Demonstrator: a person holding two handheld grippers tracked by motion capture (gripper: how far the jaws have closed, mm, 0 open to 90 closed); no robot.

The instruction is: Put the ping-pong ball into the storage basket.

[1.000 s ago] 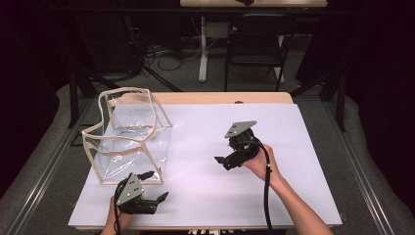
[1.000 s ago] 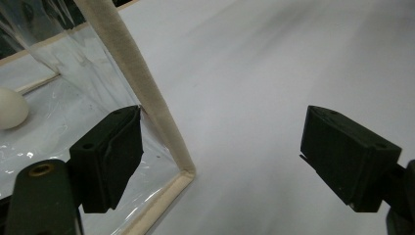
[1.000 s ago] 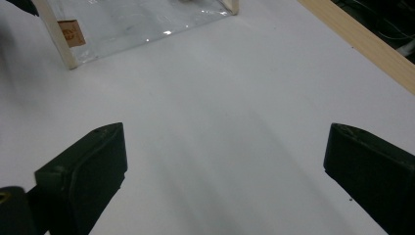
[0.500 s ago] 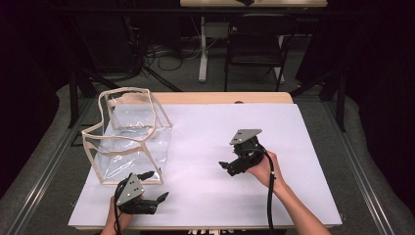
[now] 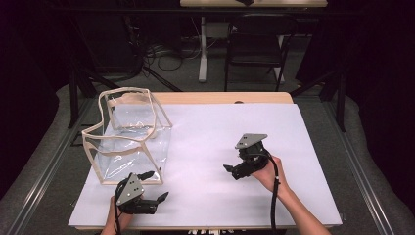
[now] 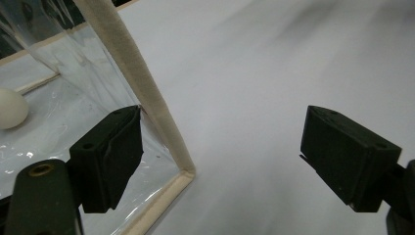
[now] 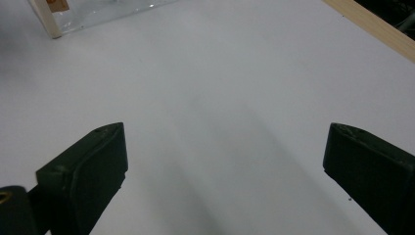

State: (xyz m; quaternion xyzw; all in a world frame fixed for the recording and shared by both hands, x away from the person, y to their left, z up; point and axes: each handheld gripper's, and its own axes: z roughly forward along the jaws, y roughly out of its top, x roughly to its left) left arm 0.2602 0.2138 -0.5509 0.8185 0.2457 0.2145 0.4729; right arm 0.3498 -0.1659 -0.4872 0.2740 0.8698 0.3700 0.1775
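Observation:
A clear plastic bag (image 5: 129,137) with beige trim stands open on the left of the white sheet (image 5: 205,127). My left gripper (image 5: 156,186) is open at the bag's near right corner. In the left gripper view the bag's trimmed edge (image 6: 147,107) runs just beside the left jaw, with bare sheet across the rest of the gap (image 6: 225,156). A small white egg-shaped thing (image 6: 11,108) lies inside the bag. My right gripper (image 5: 234,164) is open over bare sheet to the right of centre, pointing left. The right gripper view (image 7: 225,166) has nothing between its jaws, and the bag's corner (image 7: 49,14) is far off.
The white sheet covers most of a wooden table, whose edge (image 7: 372,24) runs along the far side. Behind the table stand a dark chair (image 5: 254,39), a table leg (image 5: 202,49) and floor cables (image 5: 166,54). Grey floor (image 5: 352,161) flanks the table.
My right gripper has drifted a little right and toward the person, away from the bag. The left gripper and the bag have not moved.

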